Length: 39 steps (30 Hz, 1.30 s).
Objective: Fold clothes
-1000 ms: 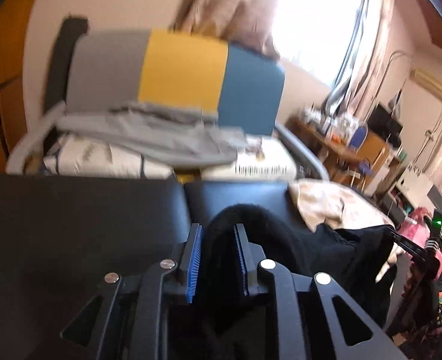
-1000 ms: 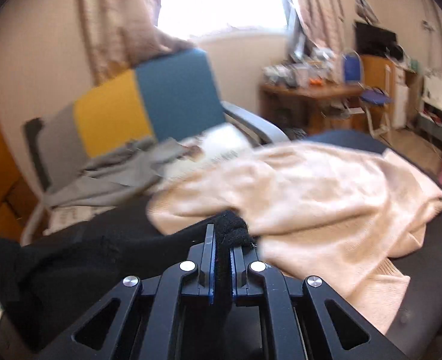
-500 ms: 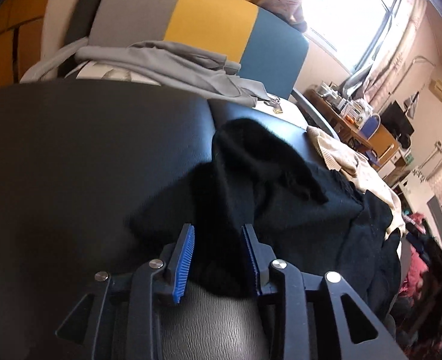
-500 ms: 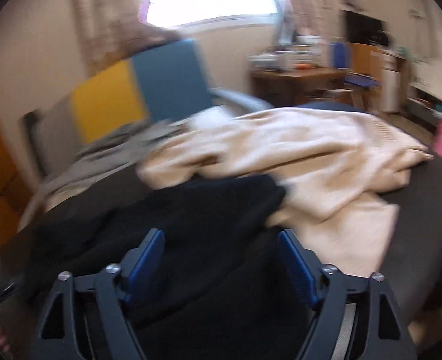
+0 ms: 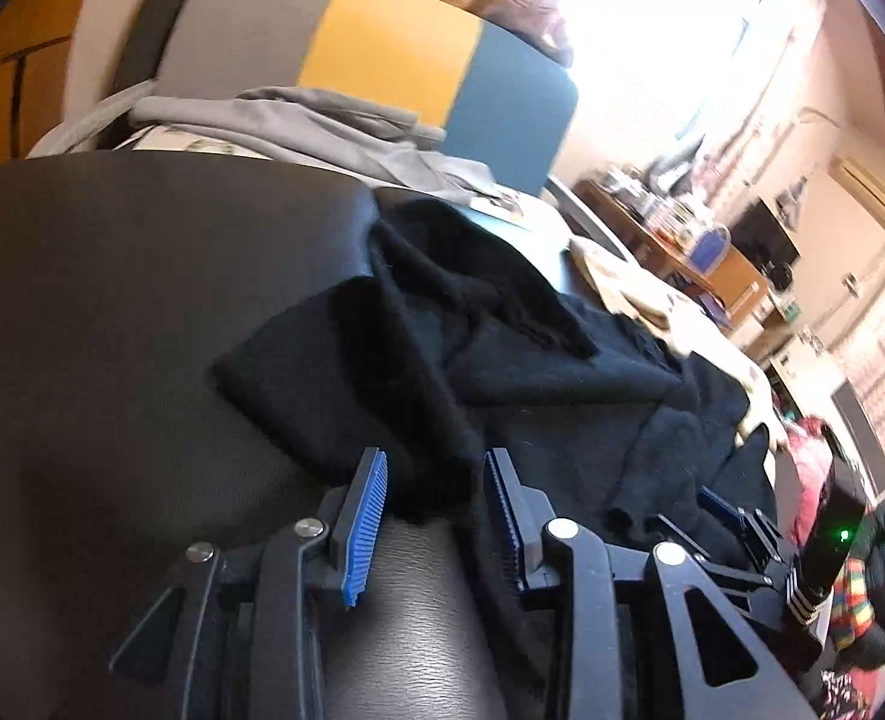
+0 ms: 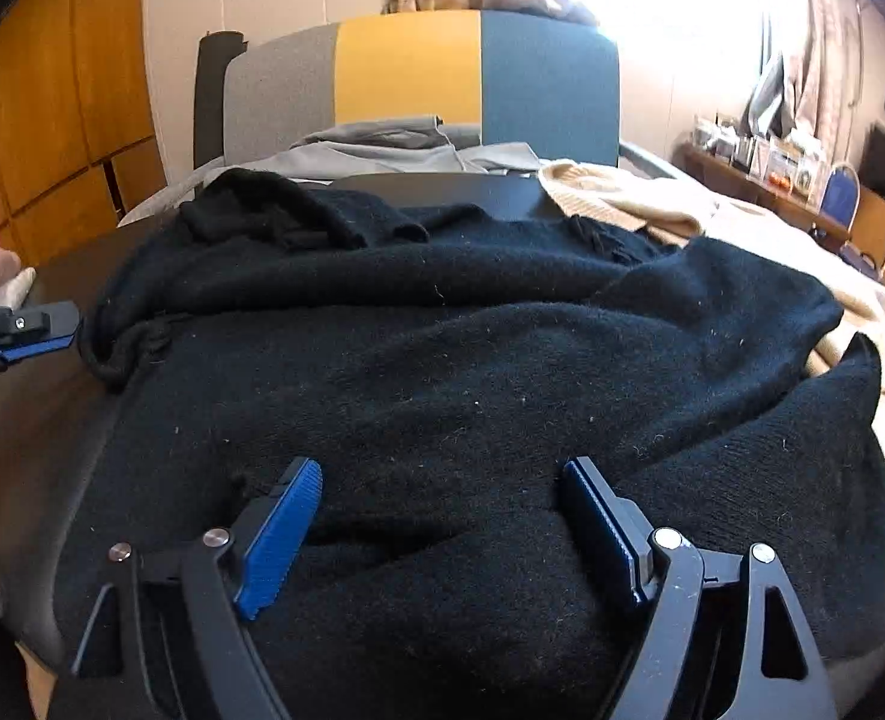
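Black sweater (image 6: 454, 372) lies crumpled across the black padded surface (image 5: 112, 312), overlapping a beige sweater (image 6: 670, 204) at its far right. Left gripper (image 5: 433, 516) and right gripper (image 6: 442, 516) jaws apart, straddling black knit.

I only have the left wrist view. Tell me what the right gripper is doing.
Observer: The right gripper is wide open over a flat stretch of the black sweater, gripping nothing.
Operator: Report the sweater's far side.
Observer: Its far-left corner is bunched into a small heap, just short of the grey garment.
Operator: Now the beige one.
Observer: The beige sweater lies far right with a ribbed edge showing. The black one overlaps it.
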Tool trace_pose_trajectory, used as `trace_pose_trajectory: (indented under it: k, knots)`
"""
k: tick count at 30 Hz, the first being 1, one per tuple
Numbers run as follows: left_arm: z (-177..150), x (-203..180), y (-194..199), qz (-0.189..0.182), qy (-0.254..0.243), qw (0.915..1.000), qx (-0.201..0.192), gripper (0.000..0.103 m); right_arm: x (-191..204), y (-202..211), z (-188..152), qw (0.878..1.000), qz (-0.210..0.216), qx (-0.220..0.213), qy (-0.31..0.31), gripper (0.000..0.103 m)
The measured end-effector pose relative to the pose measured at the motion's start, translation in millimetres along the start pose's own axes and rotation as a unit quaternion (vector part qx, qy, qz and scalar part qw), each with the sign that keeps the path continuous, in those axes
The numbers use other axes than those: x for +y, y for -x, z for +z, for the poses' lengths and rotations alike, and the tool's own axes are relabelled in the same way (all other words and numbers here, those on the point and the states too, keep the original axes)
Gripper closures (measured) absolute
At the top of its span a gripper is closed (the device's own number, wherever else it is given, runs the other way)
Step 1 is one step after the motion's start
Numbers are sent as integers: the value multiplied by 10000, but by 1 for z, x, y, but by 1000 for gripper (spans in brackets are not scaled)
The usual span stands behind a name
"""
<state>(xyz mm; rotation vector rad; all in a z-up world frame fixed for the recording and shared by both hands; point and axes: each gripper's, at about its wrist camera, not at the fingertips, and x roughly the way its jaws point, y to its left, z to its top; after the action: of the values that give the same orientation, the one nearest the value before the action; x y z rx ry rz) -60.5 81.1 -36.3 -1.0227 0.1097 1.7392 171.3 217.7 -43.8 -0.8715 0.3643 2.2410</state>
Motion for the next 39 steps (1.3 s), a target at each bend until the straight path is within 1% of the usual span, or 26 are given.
trace_pose_trajectory:
  k: [1,3,5,7,8,9,11,13,14,18,21,23,24,26,27,28,30,31,33,34,35,36,37,38,39]
  knots:
    - [1,-3,-5,41,-57,10000,63,68,-1,1,-2,10000,29,-57,-13,19]
    - [3,-6,-16,220,-94,9996,169,62,1,3,-5,9999,64,-125,-37,19]
    - [6,-5,-30,368,-85,9986,370,62,2,-1,-10,9998,65,-177,-31,19]
    - [9,-7,-35,450,-143,9982,364,64,2,-4,-12,9997,83,-215,-39,19]
    - [11,-8,-37,495,-187,9978,406,69,2,-6,-12,9997,93,-232,-44,19]
    - [14,-9,-38,547,-232,9972,448,83,1,-8,-12,9996,103,-251,-44,19]
    - [21,-9,-37,655,-336,9959,528,95,1,-7,-14,9995,107,-283,-43,19]
    - [30,-9,-29,719,-455,9949,538,96,0,-7,-14,9995,116,-301,-44,19]
    - [36,-9,-23,756,-560,9943,510,98,0,-7,-14,9994,121,-309,-45,19]
    - [71,-15,9,879,-1139,9891,324,99,-2,-6,-15,9993,148,-335,-51,19]
    - [103,-11,29,1120,-1527,9812,367,99,-3,-5,-16,9993,165,-343,-45,18]
    - [125,-1,30,1285,-1635,9767,527,98,-4,-5,-16,9992,177,-343,-41,18]
    - [136,5,31,1455,-1710,9729,554,99,-4,-4,-16,9992,185,-343,-36,18]
    - [158,17,32,1973,-1936,9598,481,99,-4,-4,-16,9992,191,-337,-25,17]
    - [170,25,32,2162,-1958,9554,456,100,-4,-4,-16,9993,190,-333,-21,17]
    - [182,37,33,2278,-1885,9543,442,100,-4,-4,-17,9993,183,-333,-20,17]
    - [198,60,35,2455,-1579,9555,429,100,-4,-4,-17,9993,170,-336,-19,17]
    - [200,70,34,2479,-1397,9576,446,100,-5,-4,-17,9993,173,-338,-20,17]
    - [194,84,31,2342,-1097,9647,499,99,-5,-4,-17,9993,176,-340,-21,17]
    - [186,83,26,2143,-1016,9700,542,97,-5,-5,-17,9993,169,-342,-17,17]
    - [176,78,20,1912,-1035,9742,599,91,-5,-5,-17,9993,163,-341,-11,17]
    - [167,68,13,1692,-1124,9770,648,82,-5,-6,-16,9993,160,-339,-11,17]
    - [159,56,7,1476,-1299,9783,660,81,-5,-6,-16,9993,161,-339,-12,17]
    - [151,40,3,1293,-1593,9768,619,78,-6,-6,-16,9993,166,-339,-11,17]
    - [144,22,-1,1161,-1933,9726,564,71,-6,-6,-16,9993,174,-337,-13,17]
